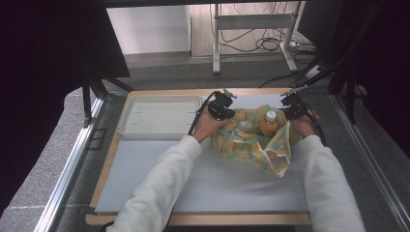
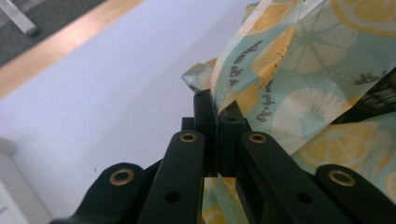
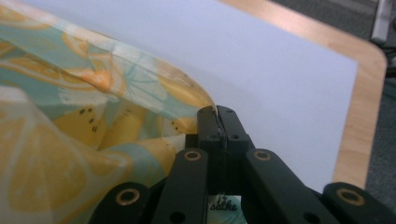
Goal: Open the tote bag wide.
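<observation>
The lemon-print bag [image 1: 251, 142] sits on the counter [image 1: 159, 179], with an orange bottle [image 1: 269, 123] poking out the top. The left gripper [image 1: 223, 108] is pinched tight on the bag's left edge, and the right gripper [image 1: 292, 107] is pinched tight on its right edge. A white tray [image 1: 159, 116] lies just beside them.

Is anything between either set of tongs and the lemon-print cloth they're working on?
Nothing visible. The left tongs and right tongs are each already shut on an edge of the lemon-print cloth, which is bundled around a bottle on the mat.
</observation>
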`<state>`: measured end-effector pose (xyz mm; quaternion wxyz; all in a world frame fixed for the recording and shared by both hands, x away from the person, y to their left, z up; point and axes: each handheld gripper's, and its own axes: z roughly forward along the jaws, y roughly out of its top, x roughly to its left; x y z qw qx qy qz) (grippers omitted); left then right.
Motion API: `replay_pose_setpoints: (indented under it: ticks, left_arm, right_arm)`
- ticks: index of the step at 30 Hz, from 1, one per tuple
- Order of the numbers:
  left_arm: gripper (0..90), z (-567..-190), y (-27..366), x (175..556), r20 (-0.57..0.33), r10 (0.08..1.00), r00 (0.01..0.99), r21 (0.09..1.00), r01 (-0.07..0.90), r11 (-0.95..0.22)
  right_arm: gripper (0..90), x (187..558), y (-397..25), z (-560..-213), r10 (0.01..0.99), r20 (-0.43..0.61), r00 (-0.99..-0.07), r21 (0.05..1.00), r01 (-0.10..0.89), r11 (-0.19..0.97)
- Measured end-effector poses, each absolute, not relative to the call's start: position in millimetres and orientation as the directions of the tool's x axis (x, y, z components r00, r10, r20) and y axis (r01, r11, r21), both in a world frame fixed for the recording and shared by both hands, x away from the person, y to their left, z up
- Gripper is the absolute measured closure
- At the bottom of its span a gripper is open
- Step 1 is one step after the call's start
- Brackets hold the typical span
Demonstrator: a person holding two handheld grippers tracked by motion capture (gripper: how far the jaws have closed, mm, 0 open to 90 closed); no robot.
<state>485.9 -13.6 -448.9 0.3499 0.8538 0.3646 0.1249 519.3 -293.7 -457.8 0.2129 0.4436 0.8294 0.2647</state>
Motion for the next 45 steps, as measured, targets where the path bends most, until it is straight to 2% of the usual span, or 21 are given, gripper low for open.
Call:
replay_pose_setpoints:
  ticks: [14,20,21,23,24,25,27,31,36,39,40,41,42,43,44,45]
  left_arm:
    - [89.6,-481,-23,481,-0.059,0.692,0.719,0.644,0.558,-0.524]
    - [89.5,-486,-20,476,-0.080,0.683,0.726,0.653,0.556,-0.514]
    - [89.5,-487,-19,475,-0.086,0.684,0.724,0.657,0.557,-0.508]
    - [89.5,-486,-16,474,-0.090,0.684,0.724,0.662,0.557,-0.502]
    - [89.5,-485,-15,473,-0.094,0.685,0.723,0.666,0.557,-0.496]
    - [89.5,-483,-13,473,-0.094,0.683,0.724,0.675,0.551,-0.491]
    - [89.5,-481,-12,473,-0.099,0.682,0.725,0.680,0.550,-0.485]
    - [89.4,-478,-11,472,-0.104,0.679,0.727,0.686,0.546,-0.480]
    - [89.2,-476,-11,470,-0.101,0.675,0.731,0.690,0.540,-0.481]
    - [87.9,-474,-10,468,-0.105,0.672,0.733,0.695,0.538,-0.477]
    - [84.7,-473,-10,467,-0.105,0.672,0.733,0.700,0.535,-0.473]
    - [84.7,-471,-9,466,-0.107,0.672,0.733,0.706,0.532,-0.467]
    - [81.3,-469,-8,465,-0.103,0.669,0.736,0.714,0.523,-0.466]
    - [70.9,-466,-7,463,-0.100,0.668,0.737,0.725,0.514,-0.459]
    - [64.1,-463,-5,462,-0.105,0.665,0.739,0.734,0.509,-0.449]
    - [64.1,-460,-3,460,-0.112,0.663,0.740,0.741,0.507,-0.440]
  right_arm:
    - [88.9,513,-303,-484,0.848,-0.113,-0.517,0.591,0.651,0.476]
    - [88.2,508,-306,-489,0.848,-0.092,-0.521,0.596,0.654,0.466]
    - [84.6,507,-307,-489,0.850,-0.081,-0.520,0.597,0.658,0.459]
    - [71.5,505,-313,-481,0.865,-0.070,-0.496,0.624,0.655,0.426]
    - [71.5,505,-313,-481,0.865,-0.070,-0.496,0.624,0.655,0.426]
    - [65.5,502,-321,-469,0.884,-0.033,-0.466,0.672,0.645,0.365]
    - [63.1,500,-324,-461,0.891,-0.022,-0.454,0.692,0.636,0.341]
    - [58.2,486,-339,-425,0.900,0.012,-0.436,0.762,0.586,0.274]
    - [59.9,470,-345,-404,0.888,0.019,-0.459,0.781,0.561,0.273]
    - [68.4,455,-344,-392,0.866,0.032,-0.499,0.789,0.544,0.285]
    - [76.2,445,-342,-385,0.854,0.032,-0.520,0.791,0.536,0.297]
    - [76.2,445,-342,-385,0.854,0.032,-0.520,0.791,0.536,0.297]
    - [80.8,440,-341,-383,0.845,0.031,-0.533,0.793,0.528,0.305]
    - [86.3,431,-337,-378,0.831,0.023,-0.556,0.794,0.515,0.323]
    - [88.0,427,-336,-376,0.823,0.025,-0.567,0.794,0.511,0.328]
    - [88.0,427,-336,-376,0.823,0.025,-0.567,0.794,0.511,0.328]
